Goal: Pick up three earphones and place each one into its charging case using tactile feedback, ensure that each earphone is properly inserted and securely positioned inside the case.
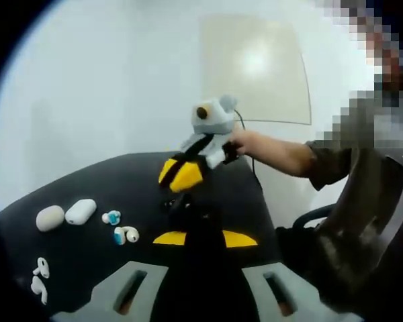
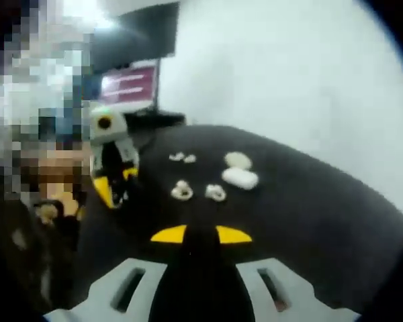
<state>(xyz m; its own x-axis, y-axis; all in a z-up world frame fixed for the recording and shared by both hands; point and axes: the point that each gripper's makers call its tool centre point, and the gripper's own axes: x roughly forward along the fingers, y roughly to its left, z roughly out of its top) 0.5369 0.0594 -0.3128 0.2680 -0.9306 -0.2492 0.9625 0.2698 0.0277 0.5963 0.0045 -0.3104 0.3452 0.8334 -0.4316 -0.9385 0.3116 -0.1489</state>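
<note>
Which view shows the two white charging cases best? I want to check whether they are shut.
The left gripper view: the charging cases lie side by side on the black table, sharp enough to look closed. In the right gripper view the cases are blurrier, their lids hard to judge.

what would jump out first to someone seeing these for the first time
In the left gripper view, the right gripper, grey with yellow jaws, hangs above the black table in a person's hand. Left of it lie two white charging cases, closed, with small earphones scattered nearby.
</note>
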